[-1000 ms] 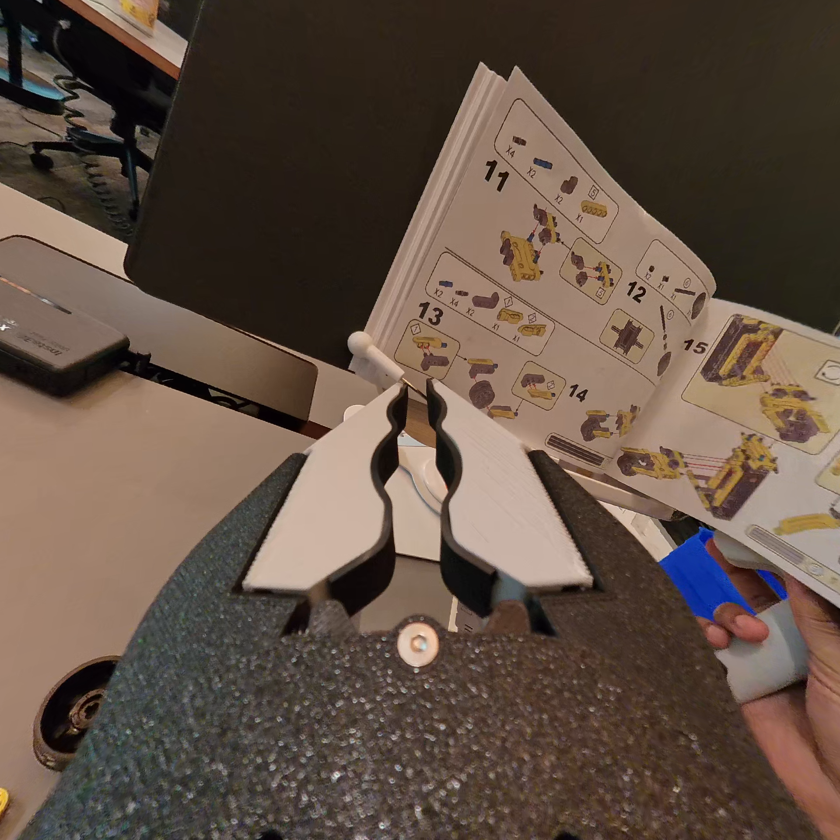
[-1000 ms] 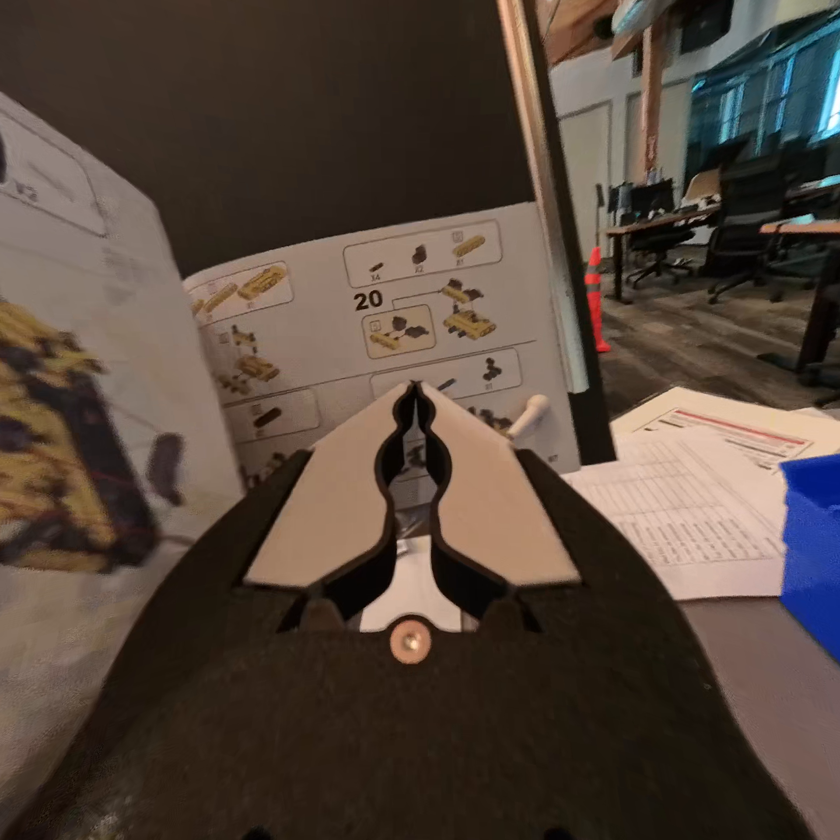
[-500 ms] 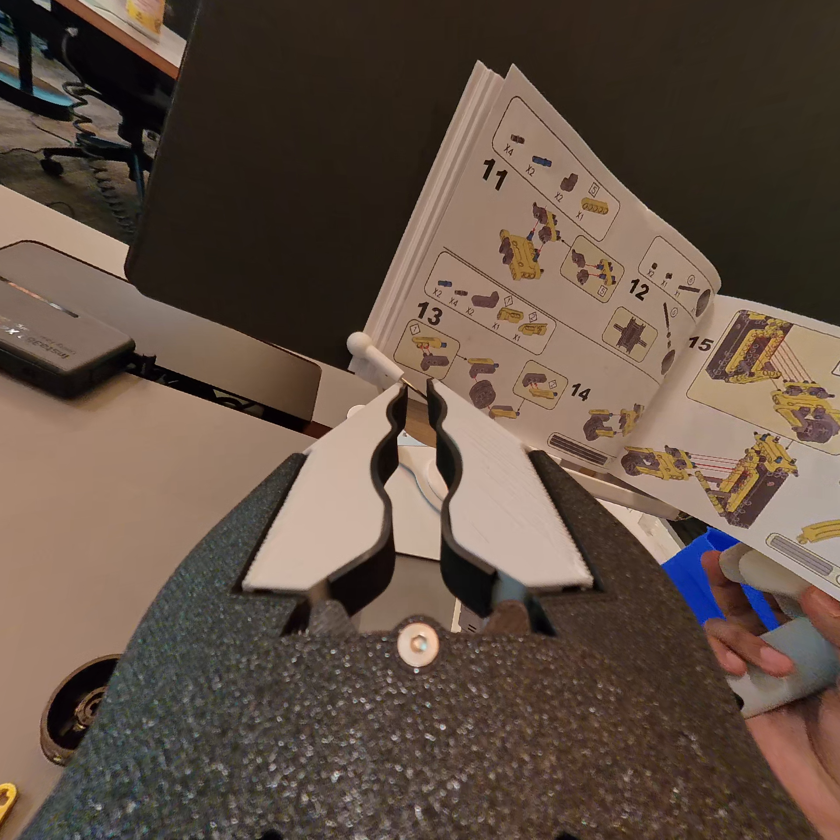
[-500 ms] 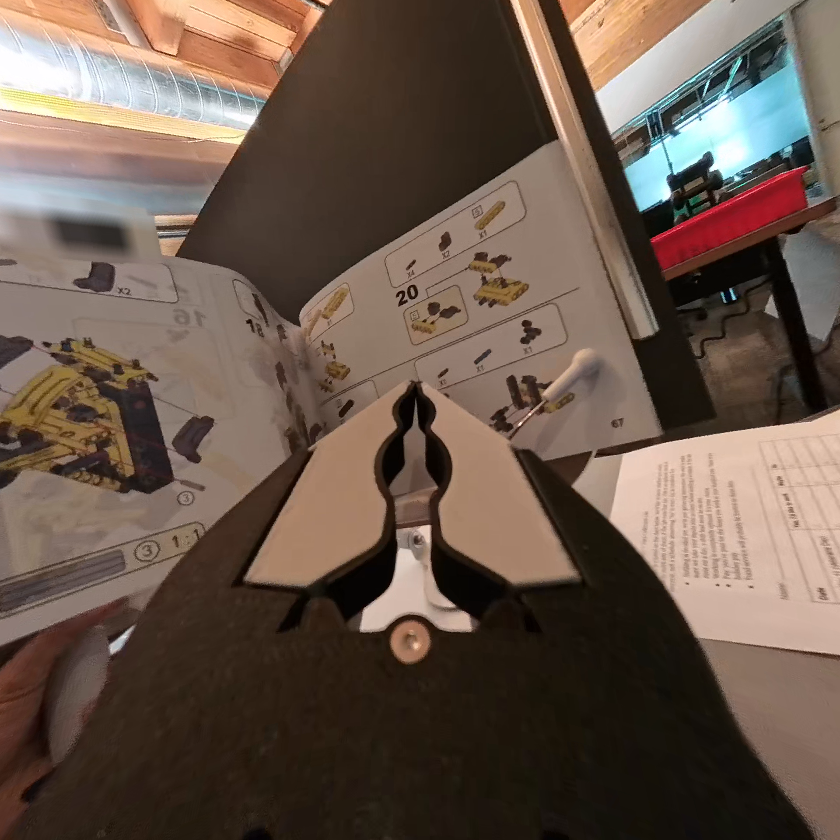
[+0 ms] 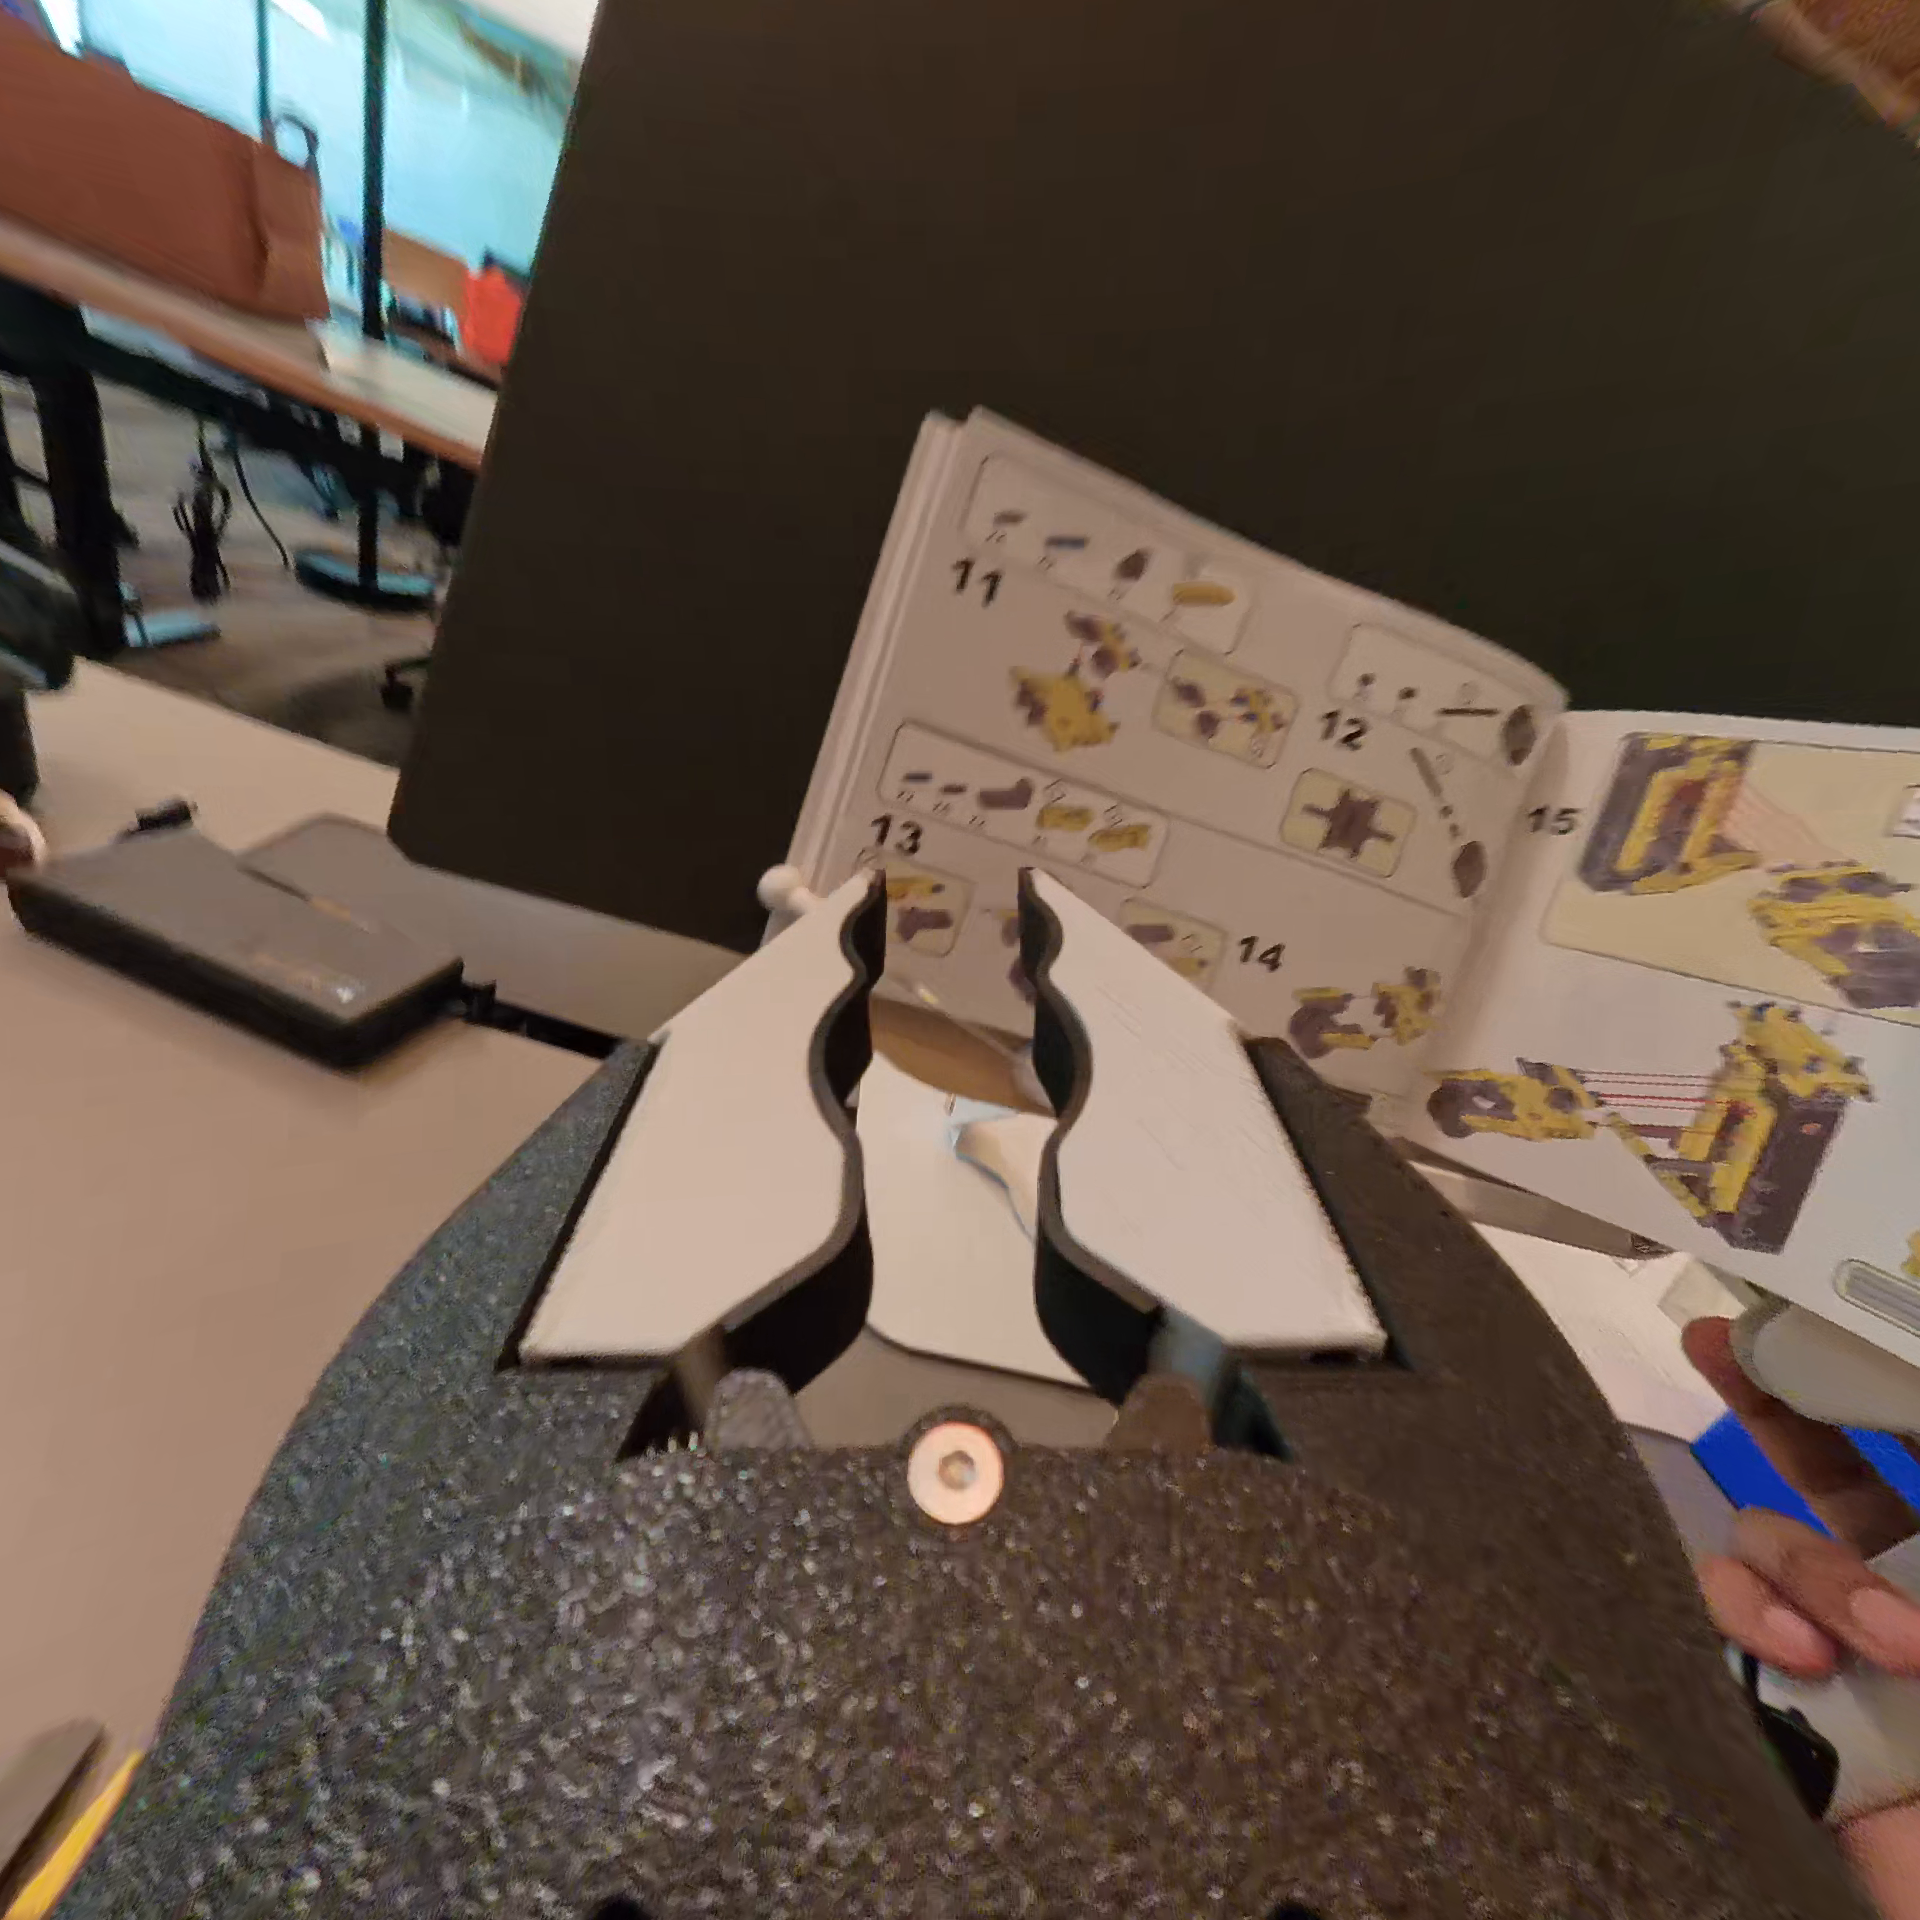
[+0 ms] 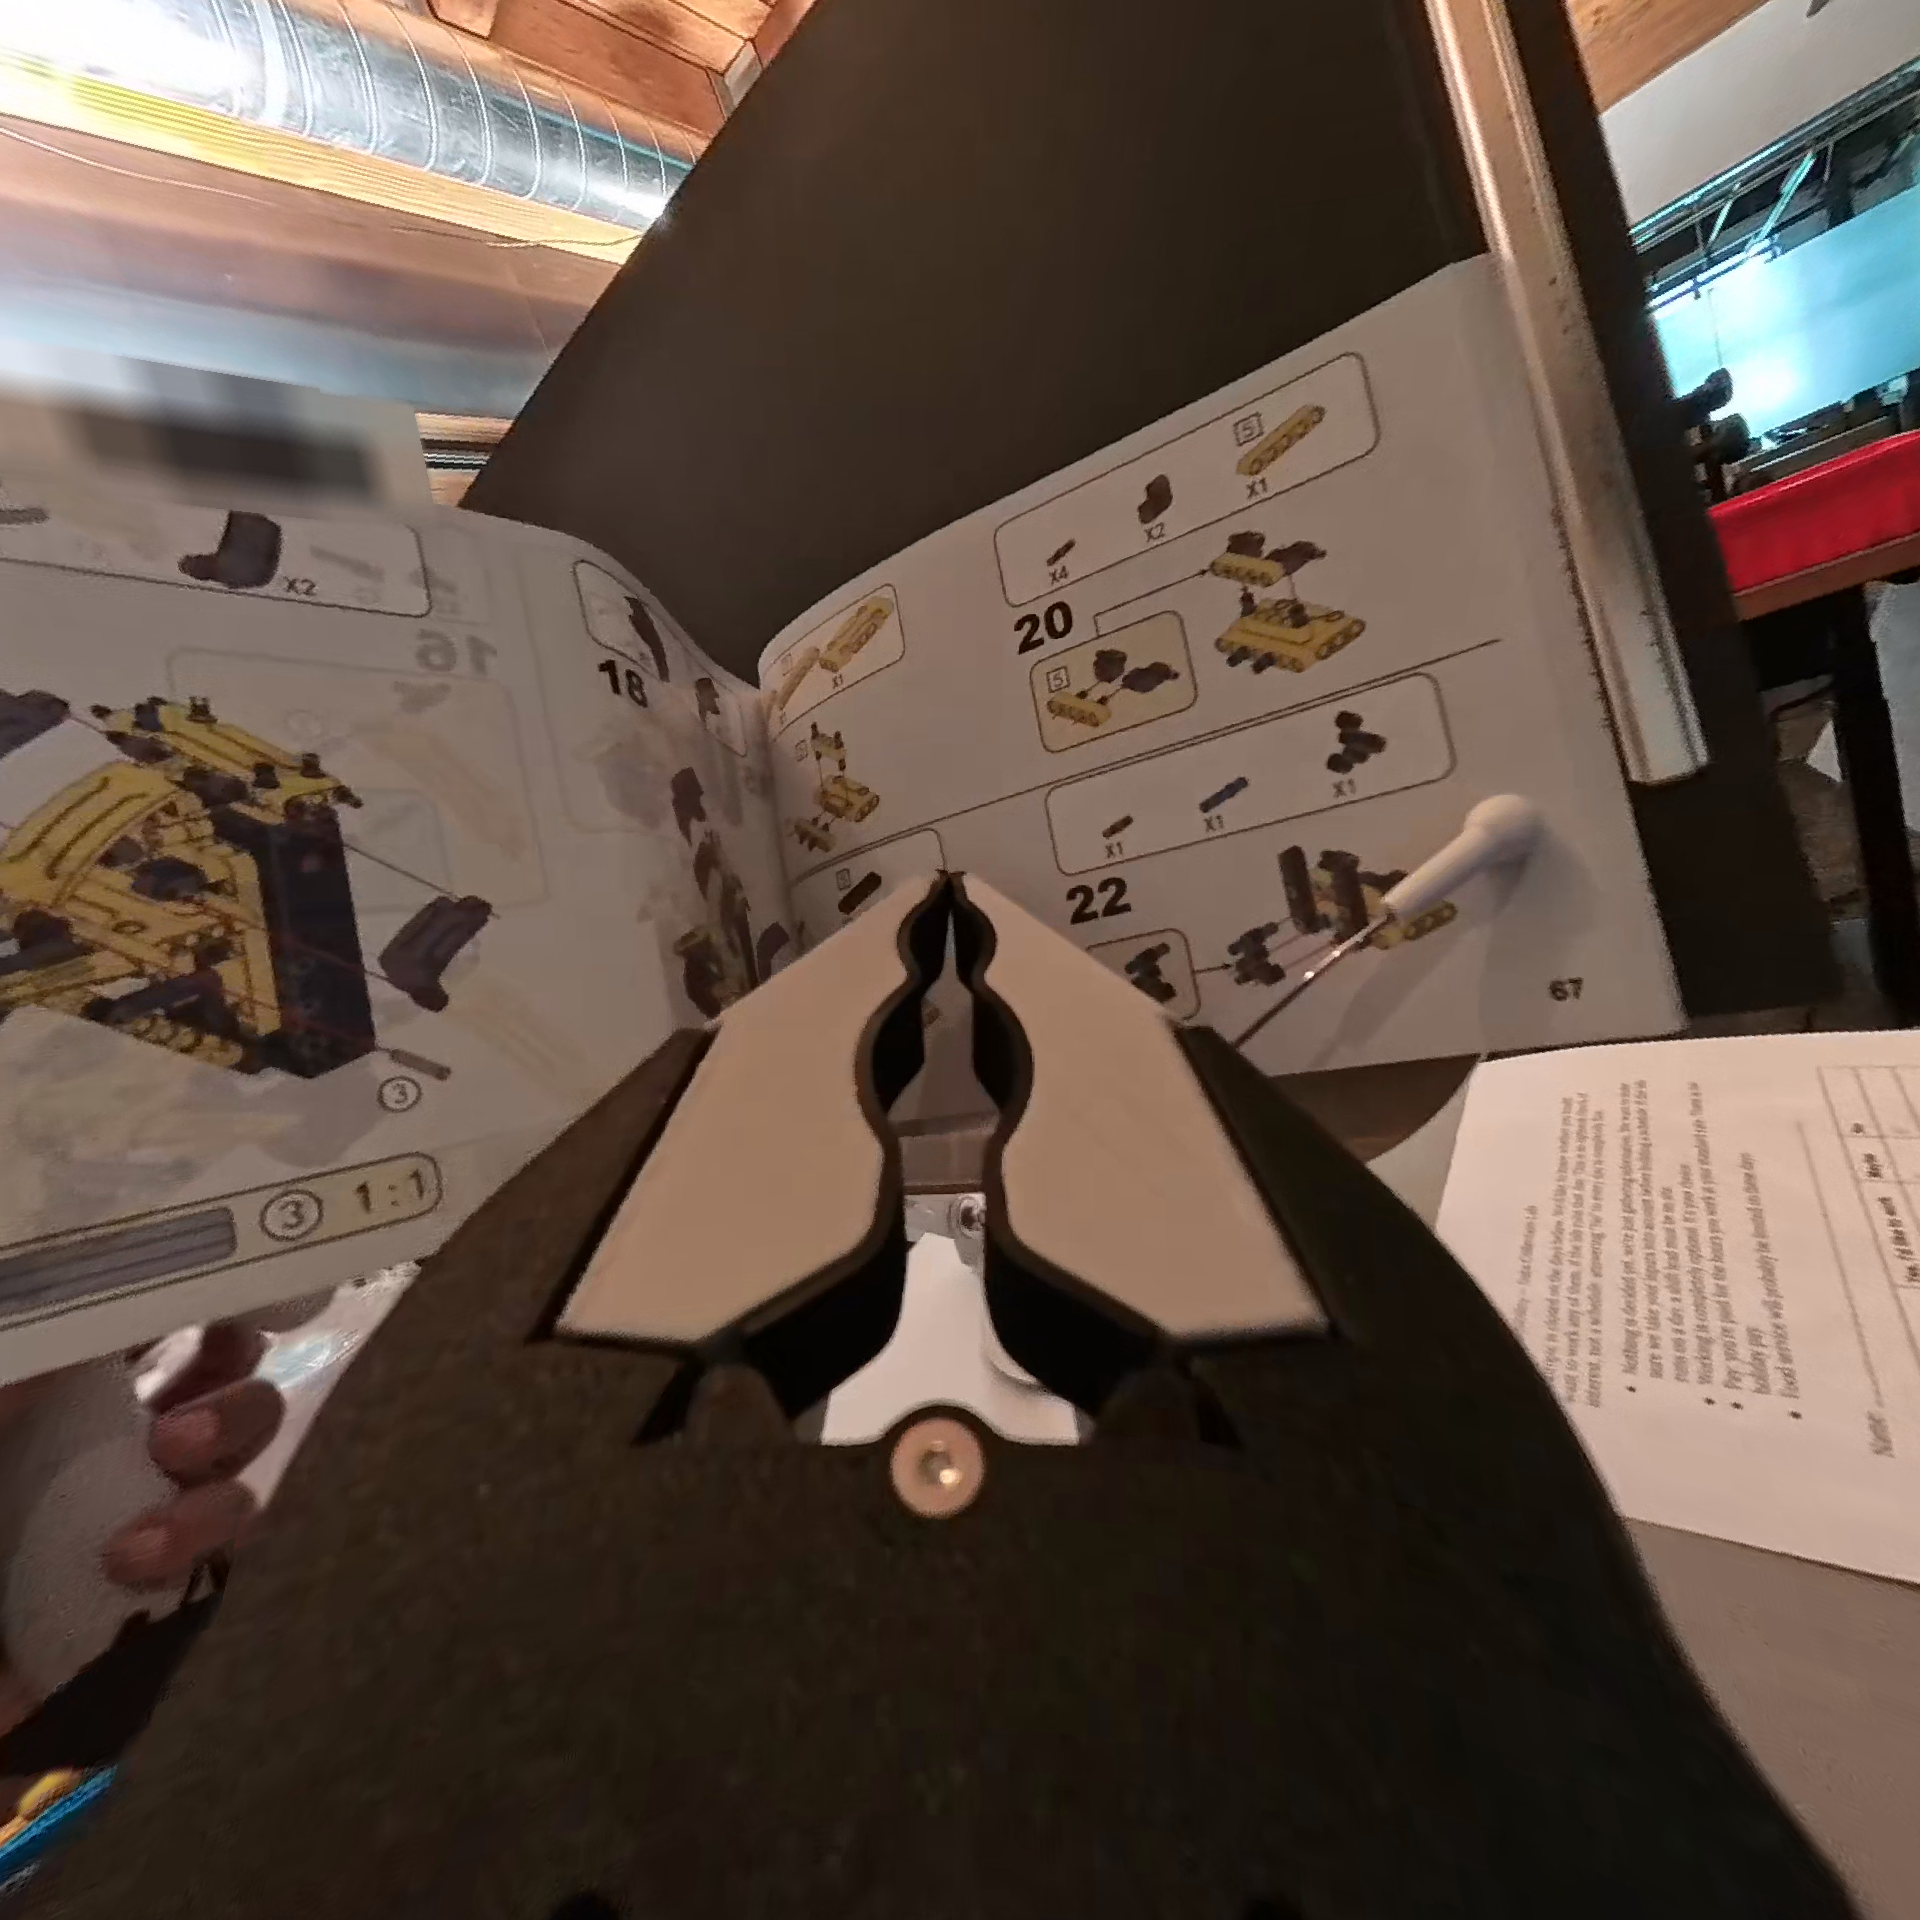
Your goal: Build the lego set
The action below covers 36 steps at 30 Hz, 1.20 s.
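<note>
A hand (image 5: 1829, 1538) lifts a page of the propped instruction booklet (image 5: 1195, 727), mid-turn; left gripper (image 5: 948, 883) fingers apart before it, right gripper (image 6: 949, 881) fingers together, both empty.

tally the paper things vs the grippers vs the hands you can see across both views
paper things: 2, the open instruction booklet and the printed sheet
grippers: 2, the left gripper, open, and the right gripper, shut
hands: 1, a hand under the booklet page
total: 5

We see an open-plan office: rows of desks (image 5: 343, 364), a dark partition panel (image 5: 1143, 312), exposed ductwork (image 6: 416, 94) on a timber ceiling.
</note>
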Each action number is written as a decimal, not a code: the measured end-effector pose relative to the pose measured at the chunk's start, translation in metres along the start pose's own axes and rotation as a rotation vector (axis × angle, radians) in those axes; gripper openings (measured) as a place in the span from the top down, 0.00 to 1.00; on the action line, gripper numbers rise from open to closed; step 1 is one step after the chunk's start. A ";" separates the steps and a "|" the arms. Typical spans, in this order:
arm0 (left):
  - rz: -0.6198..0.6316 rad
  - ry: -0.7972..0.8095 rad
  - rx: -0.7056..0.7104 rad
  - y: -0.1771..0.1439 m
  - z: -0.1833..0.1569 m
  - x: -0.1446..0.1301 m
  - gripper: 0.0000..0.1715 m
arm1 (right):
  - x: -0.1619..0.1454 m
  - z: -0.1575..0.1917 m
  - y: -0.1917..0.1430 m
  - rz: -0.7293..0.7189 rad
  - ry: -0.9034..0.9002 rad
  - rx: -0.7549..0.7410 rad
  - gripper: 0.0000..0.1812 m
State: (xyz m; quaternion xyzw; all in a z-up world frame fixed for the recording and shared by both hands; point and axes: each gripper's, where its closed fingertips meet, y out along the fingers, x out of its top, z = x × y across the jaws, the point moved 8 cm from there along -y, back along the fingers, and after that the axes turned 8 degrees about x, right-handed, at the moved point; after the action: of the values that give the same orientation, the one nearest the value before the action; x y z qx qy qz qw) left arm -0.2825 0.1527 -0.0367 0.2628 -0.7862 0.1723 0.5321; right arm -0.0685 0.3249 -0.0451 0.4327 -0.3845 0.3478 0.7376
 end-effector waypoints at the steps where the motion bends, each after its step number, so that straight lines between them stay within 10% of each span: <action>1: -0.033 0.014 -0.019 -0.005 -0.008 0.004 0.86 | 0.000 0.000 0.000 0.000 -0.001 -0.002 1.00; 4: -0.057 0.010 -0.373 -0.025 -0.056 0.013 0.91 | 0.001 -0.001 0.000 -0.002 -0.003 -0.001 1.00; 10: 0.434 0.219 -0.919 -0.064 -0.146 -0.025 1.00 | -0.002 0.001 0.001 -0.009 0.015 0.054 1.00; 20: 0.345 0.236 -0.686 -0.051 -0.126 -0.010 1.00 | -0.003 -0.005 -0.002 -0.043 0.094 0.077 1.00; 31: 0.065 -0.114 -0.168 -0.009 -0.001 0.032 0.98 | -0.003 -0.003 0.000 -0.032 0.087 0.074 1.00; 36: 0.133 -0.196 -0.062 0.008 0.042 0.024 0.81 | -0.006 0.027 0.016 0.036 -0.034 0.134 1.00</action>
State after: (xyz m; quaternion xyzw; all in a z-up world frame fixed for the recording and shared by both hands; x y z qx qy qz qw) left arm -0.3257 0.1301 -0.0302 0.2090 -0.8551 0.1566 0.4479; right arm -0.0919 0.3057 -0.0357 0.4800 -0.3803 0.3785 0.6940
